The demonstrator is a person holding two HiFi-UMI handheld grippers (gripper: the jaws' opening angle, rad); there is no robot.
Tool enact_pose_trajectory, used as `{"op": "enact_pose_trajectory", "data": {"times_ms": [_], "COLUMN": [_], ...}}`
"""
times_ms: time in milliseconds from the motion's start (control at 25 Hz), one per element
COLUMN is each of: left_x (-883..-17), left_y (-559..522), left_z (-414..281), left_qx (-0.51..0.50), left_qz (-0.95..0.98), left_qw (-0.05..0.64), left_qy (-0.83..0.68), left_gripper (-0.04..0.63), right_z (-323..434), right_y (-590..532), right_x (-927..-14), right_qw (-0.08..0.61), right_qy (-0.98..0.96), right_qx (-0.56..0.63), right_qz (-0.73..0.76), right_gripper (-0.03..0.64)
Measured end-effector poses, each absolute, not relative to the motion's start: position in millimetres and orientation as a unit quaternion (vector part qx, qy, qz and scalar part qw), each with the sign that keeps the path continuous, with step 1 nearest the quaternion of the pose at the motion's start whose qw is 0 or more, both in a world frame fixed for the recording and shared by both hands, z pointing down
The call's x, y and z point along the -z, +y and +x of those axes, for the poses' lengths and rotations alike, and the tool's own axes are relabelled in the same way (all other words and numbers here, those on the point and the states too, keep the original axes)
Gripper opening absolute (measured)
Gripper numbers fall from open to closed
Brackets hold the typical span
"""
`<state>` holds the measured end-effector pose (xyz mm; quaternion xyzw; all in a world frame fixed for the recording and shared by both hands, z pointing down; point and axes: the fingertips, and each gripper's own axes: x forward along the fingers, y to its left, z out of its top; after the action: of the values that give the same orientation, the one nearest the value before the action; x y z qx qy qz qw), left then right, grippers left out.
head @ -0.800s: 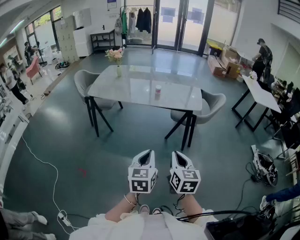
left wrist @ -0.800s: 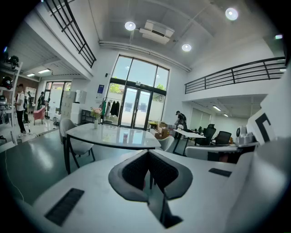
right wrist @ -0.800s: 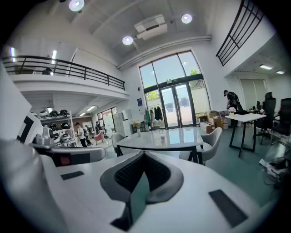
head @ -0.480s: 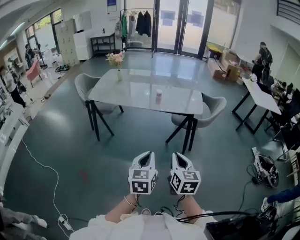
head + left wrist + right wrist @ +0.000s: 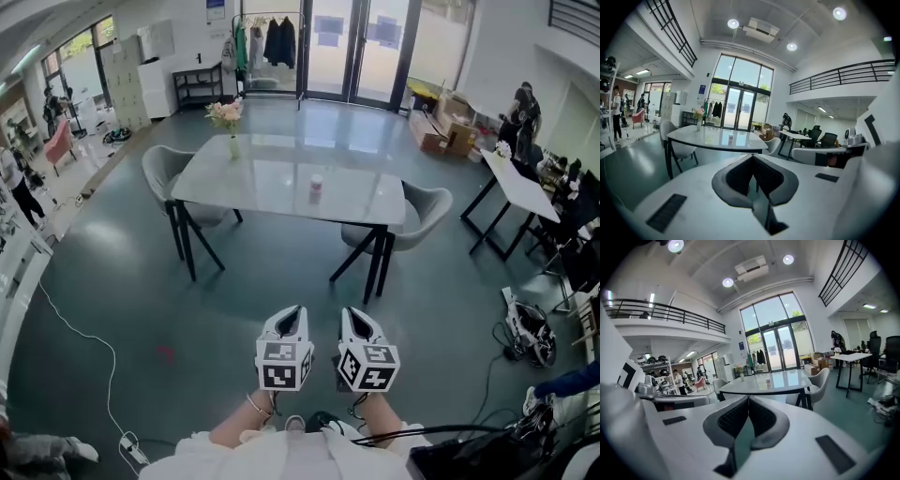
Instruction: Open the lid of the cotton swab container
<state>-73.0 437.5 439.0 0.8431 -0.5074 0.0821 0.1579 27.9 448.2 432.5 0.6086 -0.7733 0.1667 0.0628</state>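
1. The cotton swab container [image 5: 316, 185] stands upright on the glossy pale tabletop [image 5: 253, 183], towards the near edge and right of the middle. It is well apart from the person and from both grippers.
2. It looks like a small cylinder, pale with a pinkish part. At this range its lid, its seam and any hinge or tab are too small to make out.
3. Judged by its size, it is probably light, stiff plastic. On so smooth a tabletop it would likely slide or tip under a sideways push, and the lid may come off with a jerk and scatter the swabs.
4. A sensible hold would be one gripper clamped low around the body to pin it, and the other on the lid's rim or tab.
5. The left gripper [image 5: 293, 311] has its jaws closed together with nothing between them, which the left gripper view confirms.
6. The right gripper [image 5: 353, 313] is likewise closed and empty. Both are held side by side above the floor, pointing towards the table.
7. What the container holds cannot be seen from here, though its lid appears to be on.
8. The only other vessel on the tabletop is a vase [image 5: 233, 144] at the far left corner, holding pink and white flowers.
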Motion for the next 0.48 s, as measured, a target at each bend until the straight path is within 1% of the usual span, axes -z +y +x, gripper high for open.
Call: {"op": "enact_pose_trajectory", "data": {"times_ms": [480], "left_x": [-448.8], "left_y": [396.4], "left_z": [-71.5], "left_qx": [-0.094], "left_qz": [0.841], "left_qw": [0.164], "left_qy": [-0.508], "left_gripper": [-0.003], "right_z": [33.7], "right_y": [402.4], "right_x": [-443.6], "right_qw": [0.073], "right_qy": [-0.769], "right_qx": [-0.176], "right_qz": [0.611], "right_gripper": [0.061]}}
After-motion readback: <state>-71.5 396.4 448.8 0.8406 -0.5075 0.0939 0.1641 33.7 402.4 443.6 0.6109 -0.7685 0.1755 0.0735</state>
